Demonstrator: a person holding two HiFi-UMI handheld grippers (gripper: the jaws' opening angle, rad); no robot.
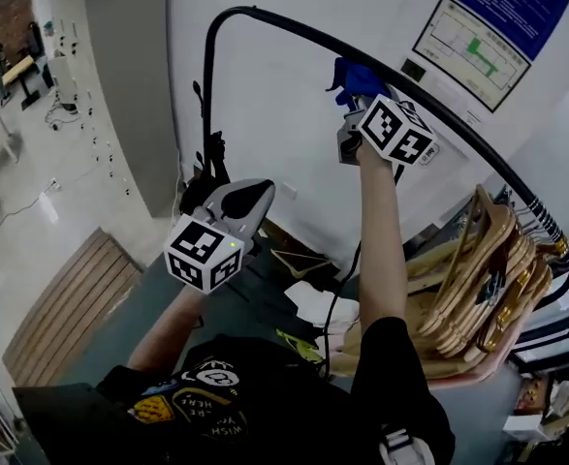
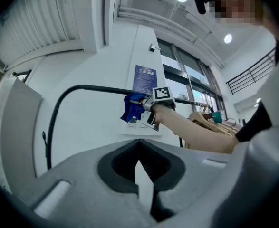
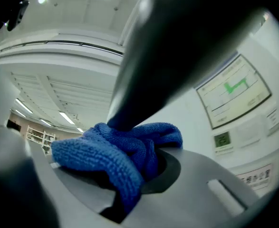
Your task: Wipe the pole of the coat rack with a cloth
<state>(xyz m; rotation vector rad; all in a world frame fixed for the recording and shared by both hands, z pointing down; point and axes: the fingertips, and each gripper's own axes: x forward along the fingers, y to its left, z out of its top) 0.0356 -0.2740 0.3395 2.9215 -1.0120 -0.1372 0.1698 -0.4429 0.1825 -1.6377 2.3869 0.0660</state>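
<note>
The coat rack's black pole (image 1: 294,29) curves up at the left and runs down to the right. My right gripper (image 1: 353,103) is raised to it, shut on a blue cloth (image 1: 358,78) that presses against the pole. In the right gripper view the cloth (image 3: 115,151) bunches between the jaws, and the pole (image 3: 177,46) fills the view just above it. My left gripper (image 1: 261,192) hangs lower, near the pole's upright part, shut and holding nothing. The left gripper view shows its closed jaws (image 2: 140,175), the pole (image 2: 82,87) and the cloth (image 2: 131,107) beyond.
Several wooden hangers (image 1: 478,279) hang bunched on the pole's lower right end. Posters (image 1: 473,42) are on the white wall behind the rack. A dark table (image 1: 158,308) with white paper (image 1: 315,303) lies below, and a wooden slatted panel (image 1: 71,308) on the floor at left.
</note>
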